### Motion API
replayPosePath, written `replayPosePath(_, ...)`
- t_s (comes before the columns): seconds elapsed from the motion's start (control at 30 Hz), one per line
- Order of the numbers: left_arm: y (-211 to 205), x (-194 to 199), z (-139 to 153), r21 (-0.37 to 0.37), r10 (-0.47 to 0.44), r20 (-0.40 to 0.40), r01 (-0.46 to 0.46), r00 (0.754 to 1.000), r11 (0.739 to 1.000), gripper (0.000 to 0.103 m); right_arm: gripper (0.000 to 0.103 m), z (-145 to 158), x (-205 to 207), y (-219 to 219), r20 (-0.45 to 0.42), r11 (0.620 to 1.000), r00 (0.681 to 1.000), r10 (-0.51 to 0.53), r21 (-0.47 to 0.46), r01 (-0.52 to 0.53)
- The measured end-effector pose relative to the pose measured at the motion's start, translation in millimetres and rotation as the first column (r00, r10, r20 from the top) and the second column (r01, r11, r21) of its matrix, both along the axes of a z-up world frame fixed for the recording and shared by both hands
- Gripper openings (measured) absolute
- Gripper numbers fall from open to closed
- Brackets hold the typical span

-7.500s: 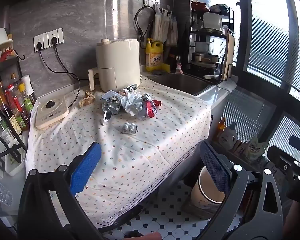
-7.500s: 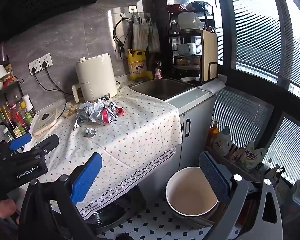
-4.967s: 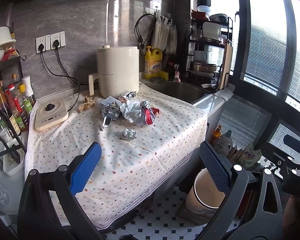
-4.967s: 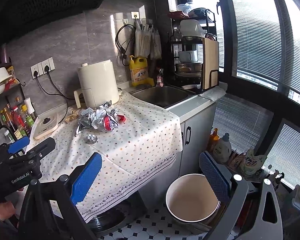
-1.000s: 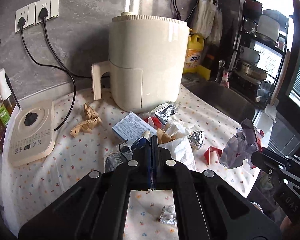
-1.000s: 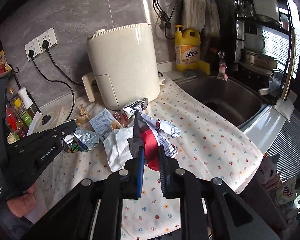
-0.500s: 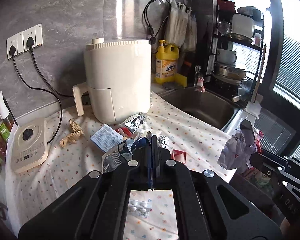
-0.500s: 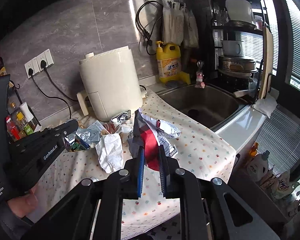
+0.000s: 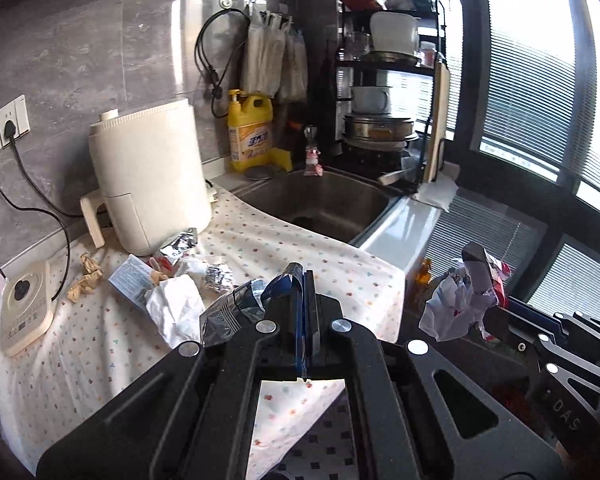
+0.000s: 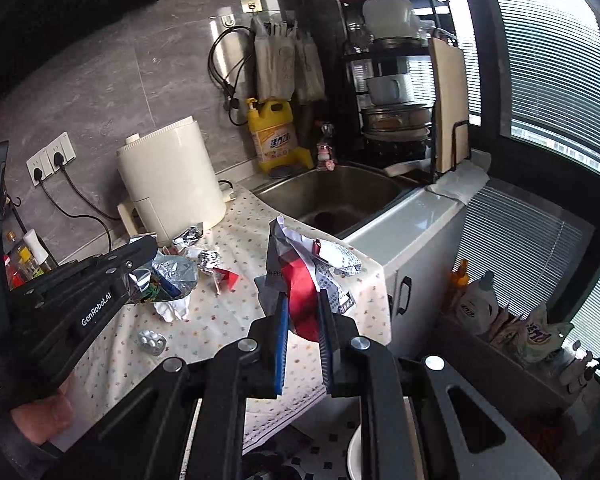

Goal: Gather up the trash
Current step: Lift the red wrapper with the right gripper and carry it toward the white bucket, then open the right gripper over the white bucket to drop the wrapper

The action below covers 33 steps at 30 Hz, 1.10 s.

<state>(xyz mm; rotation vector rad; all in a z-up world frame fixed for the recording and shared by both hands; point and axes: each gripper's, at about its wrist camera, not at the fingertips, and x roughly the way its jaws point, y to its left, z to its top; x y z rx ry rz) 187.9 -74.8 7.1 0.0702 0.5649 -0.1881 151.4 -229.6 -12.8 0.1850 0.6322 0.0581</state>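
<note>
My left gripper point(image 9: 302, 280) is shut on a crumpled silver and blue foil bag point(image 9: 236, 312), held above the counter's front edge; it also shows in the right wrist view point(image 10: 168, 276). My right gripper point(image 10: 303, 300) is shut on a crumpled red and white wrapper point(image 10: 308, 272), held off the counter's right corner; the wrapper also shows in the left wrist view point(image 9: 460, 300). On the flowered cloth point(image 9: 100, 360) lie a white tissue point(image 9: 176, 308), a foil ball point(image 9: 218, 276), a blue-white leaflet point(image 9: 130, 280), brown paper scraps point(image 9: 86, 276) and a pill blister point(image 10: 151, 342).
A cream air fryer point(image 9: 148, 176) stands at the back of the counter. A sink point(image 9: 320, 200) lies to its right, with a yellow detergent jug point(image 9: 250, 132) and a dish rack point(image 9: 388, 112). A white bin's rim point(image 10: 354, 456) shows on the floor below.
Both grippers closed on trash in the pile, then lifted and pulled back from the counter toward the right, each carrying its piece.
</note>
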Motion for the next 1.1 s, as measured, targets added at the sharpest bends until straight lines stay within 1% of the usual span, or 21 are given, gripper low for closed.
replayPosePath(0.13, -33.6, -10.2, -9.7, 0.005, -0.064, -0.022, 0.064, 0.998, 0.998, 0.002, 0.014, -9.7, -20.5, -28.6, -0.025, 0.998, 0.997, -0.067, 0.0, 0.067)
replayPosePath(0.27, -64.7, -21.5, -25.6, 0.011, -0.128, -0.05, 0.128, 0.991, 0.992, 0.002, 0.014, -24.1, -41.7, -56.4, -0.06, 0.992, 0.99, -0.13, -0.001, 0.13)
replayPosePath(0.47, -109.0, -36.9, -58.9, 0.018, -0.234, -0.114, 0.237, 0.966, 0.971, 0.002, 0.014, -56.6, -67.9, -91.7, -0.14, 0.972, 0.963, -0.231, 0.0, 0.233)
replayPosePath(0.6, -132.7, -44.2, -86.2, 0.015, -0.292, -0.165, 0.298, 0.942, 0.954, 0.002, 0.014, -83.2, -84.1, -110.7, -0.2, 0.957, 0.937, -0.286, -0.001, 0.292)
replayPosePath(0.77, -157.5, -49.6, -126.4, -0.005, -0.35, -0.247, 0.36, 0.904, 0.933, 0.002, 0.014, -114.5, -100.3, -124.6, -0.269, 0.942, 0.906, -0.327, -0.012, 0.336)
replayPosePath(0.9, -171.6, -52.3, -154.0, -0.022, -0.382, -0.293, 0.393, 0.877, 0.919, 0.002, 0.014, -134.2, -111.6, -132.6, -0.306, 0.93, 0.884, -0.355, -0.02, 0.367)
replayPosePath(1.0, -178.5, -50.9, -169.0, -0.041, -0.398, -0.321, 0.407, 0.859, 0.912, 0.002, 0.014, -145.0, -117.0, -138.1, -0.324, 0.921, 0.869, -0.375, -0.028, 0.388)
replayPosePath(1.1, -184.7, -47.1, -183.2, -0.079, -0.43, -0.368, 0.433, 0.824, 0.898, 0.003, 0.014, -149.2, -118.5, -142.3, -0.33, 0.915, 0.859, -0.391, -0.035, 0.403)
